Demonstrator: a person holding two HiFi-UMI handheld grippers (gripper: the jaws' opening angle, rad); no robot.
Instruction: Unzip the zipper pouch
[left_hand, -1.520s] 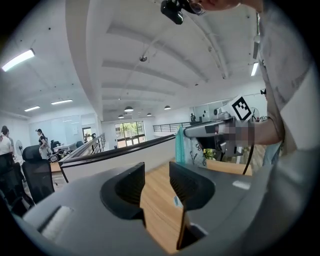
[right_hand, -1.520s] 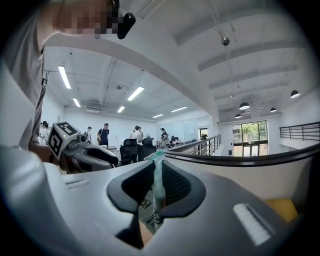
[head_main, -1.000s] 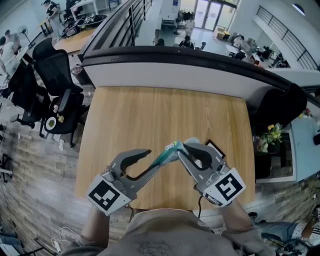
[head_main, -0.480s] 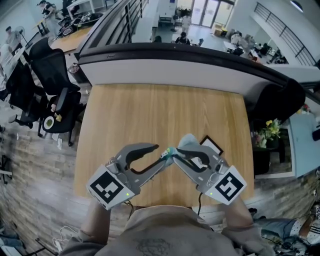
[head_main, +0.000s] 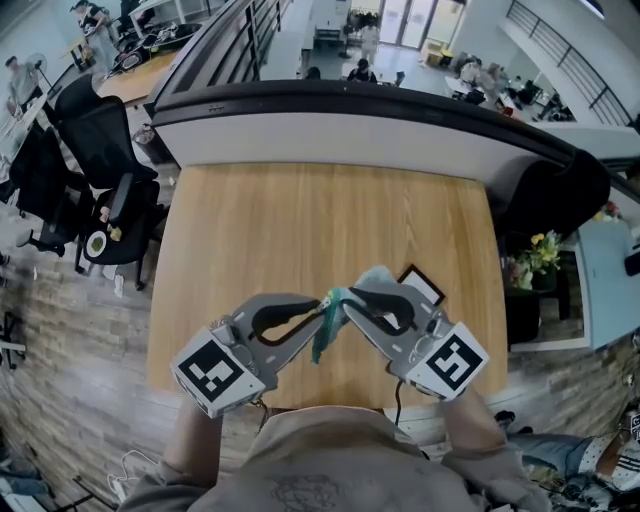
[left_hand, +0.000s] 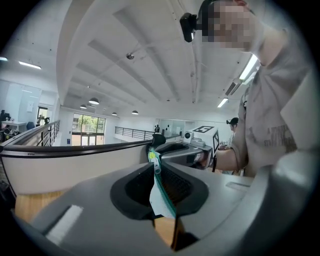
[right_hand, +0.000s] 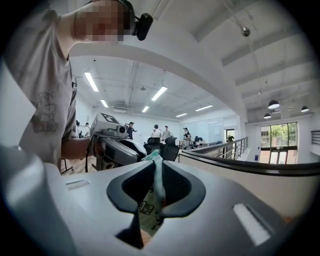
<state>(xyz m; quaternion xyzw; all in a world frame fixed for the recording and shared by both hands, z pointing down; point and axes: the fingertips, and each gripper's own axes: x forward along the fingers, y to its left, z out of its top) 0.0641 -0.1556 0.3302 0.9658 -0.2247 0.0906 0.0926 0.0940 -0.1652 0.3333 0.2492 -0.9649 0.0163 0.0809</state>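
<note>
A pale zipper pouch (head_main: 323, 325) with a teal zip edge hangs above the wooden table (head_main: 300, 220), between the two grippers. My left gripper (head_main: 320, 304) has just been closing and its jaws now pinch the pouch's (left_hand: 161, 192) top edge, by the zipper pull (left_hand: 152, 156). From the other side my right gripper (head_main: 348, 298) is shut on the same teal edge. In the right gripper view the pouch (right_hand: 151, 202) stands between the black pads (right_hand: 176, 187), and the left gripper (right_hand: 117, 147) faces it closely. The two grippers' tips almost meet.
A small black-framed card (head_main: 425, 285) lies on the table behind the right gripper. A dark curved ledge (head_main: 330, 110) borders the far table edge. Black office chairs (head_main: 110, 150) stand to the left, and a plant (head_main: 540, 262) to the right.
The left gripper's jaws went from wide open to closed on the pouch. The pouch, stretched sideways a second ago, now hangs down between both grippers.
</note>
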